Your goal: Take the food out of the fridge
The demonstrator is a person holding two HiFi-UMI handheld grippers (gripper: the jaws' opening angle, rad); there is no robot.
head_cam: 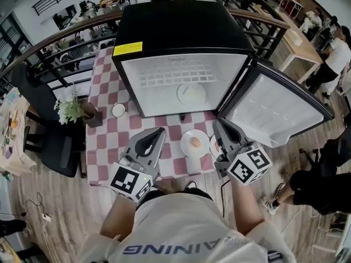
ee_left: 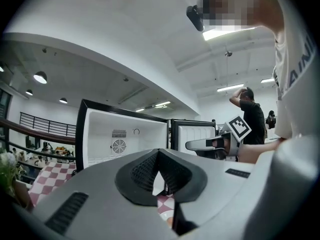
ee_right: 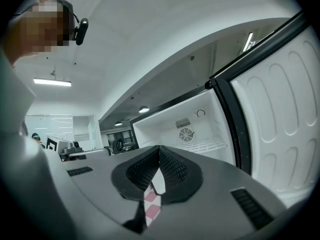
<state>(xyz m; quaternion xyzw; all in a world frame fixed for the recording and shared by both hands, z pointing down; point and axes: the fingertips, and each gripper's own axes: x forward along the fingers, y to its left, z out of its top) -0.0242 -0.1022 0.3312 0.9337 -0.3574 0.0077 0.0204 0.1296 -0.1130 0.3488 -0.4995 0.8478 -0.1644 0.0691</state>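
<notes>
Open fridge (head_cam: 181,29), plate (head_cam: 191,93) inside, plant (head_cam: 70,109) (far left), second plate (head_cam: 194,143) outside

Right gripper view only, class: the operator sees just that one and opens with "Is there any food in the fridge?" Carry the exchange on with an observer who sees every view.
Observer: Yes. The head view shows one plate with pale food on it inside the fridge.
Operator: Is anything out on the table?
Observer: A second plate with food stands on the checked cloth in front of the fridge.
Operator: Is the left gripper holding something?
Observer: No. Its own view shows the jaws together with nothing between them.
</notes>
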